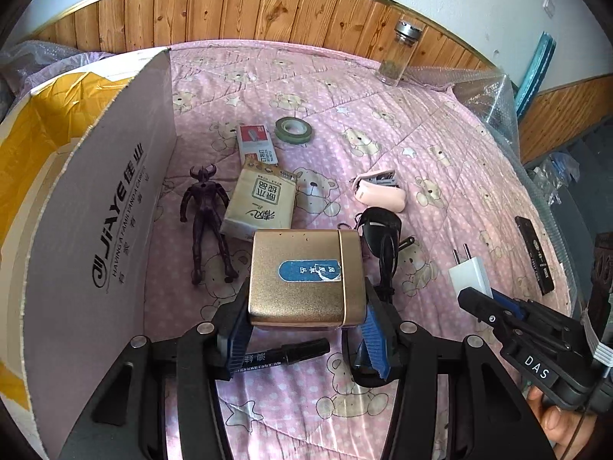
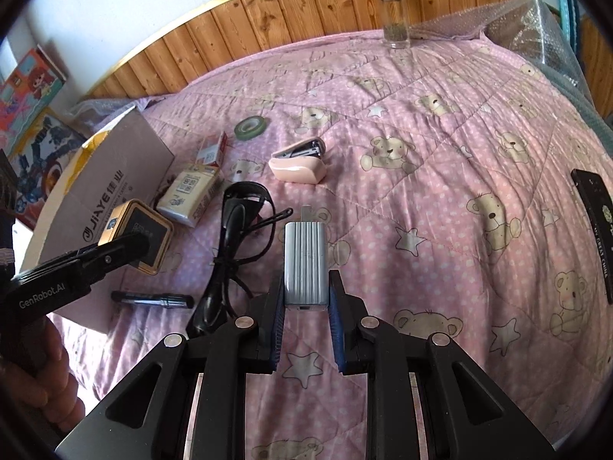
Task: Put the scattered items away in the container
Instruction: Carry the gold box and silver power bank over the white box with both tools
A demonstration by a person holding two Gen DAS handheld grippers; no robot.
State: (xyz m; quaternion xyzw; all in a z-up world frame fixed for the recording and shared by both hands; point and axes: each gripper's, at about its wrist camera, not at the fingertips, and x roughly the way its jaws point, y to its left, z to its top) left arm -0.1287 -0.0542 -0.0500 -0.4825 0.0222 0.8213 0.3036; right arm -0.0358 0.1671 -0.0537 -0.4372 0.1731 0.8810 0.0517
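Two grippers work over a bed covered by a pink quilt with teddy bears and stars (image 2: 440,207). The left gripper (image 1: 304,324) has its jaws clenched on a gold rectangular metal tin (image 1: 304,278); its blue oval label carries white handwriting too worn to read. The right gripper (image 2: 306,306) grasps a white ribbed plug-in charger (image 2: 305,272) by its sides, prongs pointing away. In the left view the right gripper's body reads "DAS"; in the right view the left one reads "GenRobot.AI".

At the left stands the container, an open grey cardboard box with yellow lining (image 1: 95,199), printed "JiAYE" with smaller lines beneath (only "HAVING A FAMILY AND A CAR" comes through, roughly). Its far wall is cut off by the frame.

Scattered on the quilt lie a dark purple horned toy figure (image 1: 207,222), a cream tissue pack with Chinese characters (image 1: 262,203), a small red-and-grey staple box (image 1: 256,142) whose print is too small to read, a green tape roll (image 1: 294,129), a pink stapler (image 1: 379,189), a black charger with a tangled cord (image 2: 233,237) and a black marker pen (image 2: 153,298), partly hidden under the left jaws. A flat black case (image 2: 594,222) near the right edge reads "MY GREAT CHINA". A clear glass jar with a metal lid (image 2: 394,11) stands upright by the wooden wall panelling (image 1: 249,7).
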